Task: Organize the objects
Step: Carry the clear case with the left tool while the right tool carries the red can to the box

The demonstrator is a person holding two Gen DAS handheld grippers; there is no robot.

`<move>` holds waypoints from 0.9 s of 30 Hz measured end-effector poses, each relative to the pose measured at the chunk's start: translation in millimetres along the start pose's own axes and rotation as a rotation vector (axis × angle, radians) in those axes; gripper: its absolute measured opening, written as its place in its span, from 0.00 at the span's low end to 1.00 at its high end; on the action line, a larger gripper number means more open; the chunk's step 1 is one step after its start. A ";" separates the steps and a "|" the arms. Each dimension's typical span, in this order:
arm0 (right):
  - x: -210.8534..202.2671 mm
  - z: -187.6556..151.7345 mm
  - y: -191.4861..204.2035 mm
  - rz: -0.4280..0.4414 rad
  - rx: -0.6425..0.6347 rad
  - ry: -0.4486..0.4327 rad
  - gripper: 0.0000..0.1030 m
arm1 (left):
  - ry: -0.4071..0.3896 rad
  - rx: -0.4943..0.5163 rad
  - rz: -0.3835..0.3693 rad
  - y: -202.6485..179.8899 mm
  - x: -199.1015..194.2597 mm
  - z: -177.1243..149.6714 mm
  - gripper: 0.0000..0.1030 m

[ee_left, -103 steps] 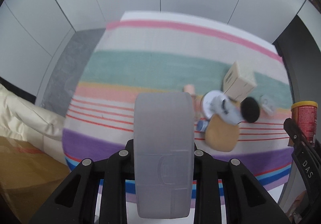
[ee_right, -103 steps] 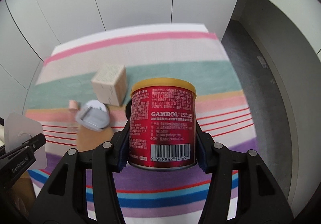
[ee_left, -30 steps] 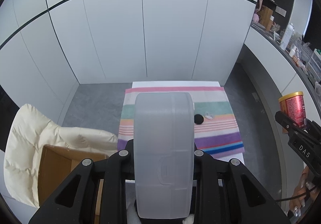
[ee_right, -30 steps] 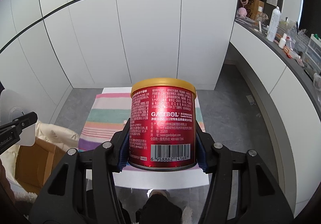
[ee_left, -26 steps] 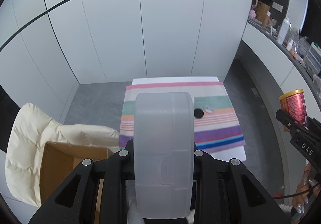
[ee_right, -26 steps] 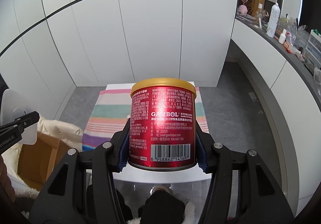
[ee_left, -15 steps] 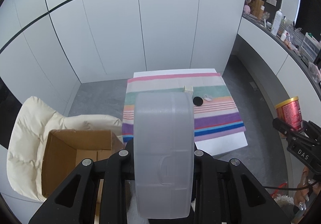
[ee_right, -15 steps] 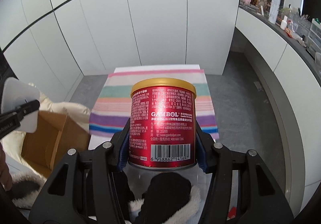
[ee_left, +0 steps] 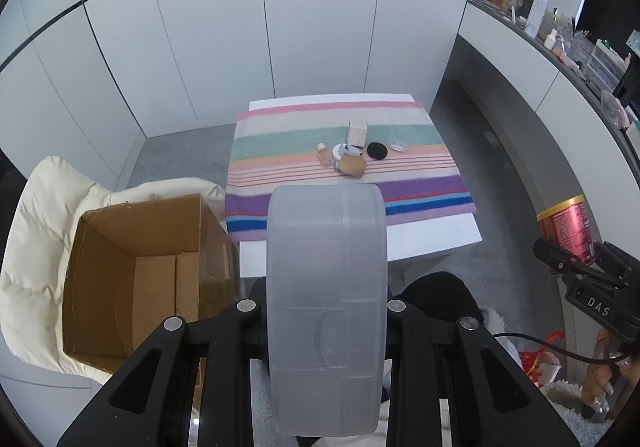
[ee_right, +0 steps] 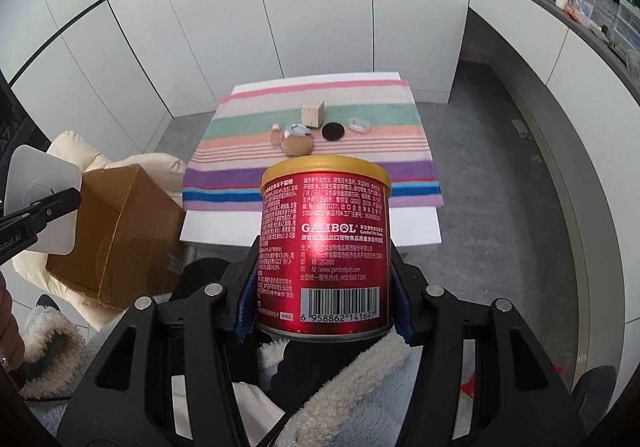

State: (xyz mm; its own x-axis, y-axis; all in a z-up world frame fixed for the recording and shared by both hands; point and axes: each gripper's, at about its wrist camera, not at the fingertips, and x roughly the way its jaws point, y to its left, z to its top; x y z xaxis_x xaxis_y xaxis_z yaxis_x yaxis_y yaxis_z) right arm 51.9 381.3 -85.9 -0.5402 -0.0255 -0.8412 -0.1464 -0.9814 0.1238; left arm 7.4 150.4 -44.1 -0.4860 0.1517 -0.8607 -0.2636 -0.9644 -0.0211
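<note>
My left gripper (ee_left: 325,307) is shut on a translucent white plastic case (ee_left: 326,247), held edge-on and upright, which blocks the middle of the left wrist view. In the right wrist view my right gripper (ee_right: 324,299) is shut on a red can with a yellow lid (ee_right: 324,231). Both hang above the floor, in front of a low table under a striped cloth (ee_left: 344,183). An open cardboard box (ee_left: 136,271) stands to the left of the table, below and left of the case. The can (ee_left: 566,231) also shows at the right edge of the left wrist view.
On the cloth lie a small beige cube box (ee_left: 357,133), a black disc (ee_left: 377,151), a tan round piece (ee_left: 353,165), a small bottle (ee_left: 322,153) and a clear packet (ee_left: 398,145). A cream cushion (ee_left: 36,247) surrounds the cardboard box. A cluttered counter (ee_left: 560,31) runs along the right wall.
Both grippers have drawn back from the table and sunk, tilting down. The cardboard box and the person's fleece sleeve have come further into view. Both grips are unchanged.
</note>
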 end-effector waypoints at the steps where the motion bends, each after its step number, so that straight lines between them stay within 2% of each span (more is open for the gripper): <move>1: -0.5 0.5 -0.3 -0.001 0.000 -0.002 0.54 | 0.000 -0.001 0.000 0.4 0.1 0.1 0.27; 12: -3.6 4.2 4.8 -0.008 -0.017 -0.015 0.54 | -0.006 -0.043 0.039 32.9 -0.9 -3.2 0.27; 18: 2.3 6.2 35.8 0.001 -0.078 -0.002 0.54 | -0.009 -0.091 0.061 66.1 -5.5 -16.1 0.27; 27: 15.4 5.5 106.3 0.070 -0.220 0.011 0.54 | -0.016 -0.181 0.106 114.9 -17.4 -40.1 0.27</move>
State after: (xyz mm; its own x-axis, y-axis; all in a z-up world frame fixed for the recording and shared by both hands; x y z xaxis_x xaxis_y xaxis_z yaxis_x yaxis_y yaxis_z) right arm 23.5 277.5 -82.8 -0.5334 -0.0963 -0.8404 0.0762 -0.9949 0.0657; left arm 18.9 28.3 -51.9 -0.5165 0.0488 -0.8549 -0.0564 -0.9981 -0.0229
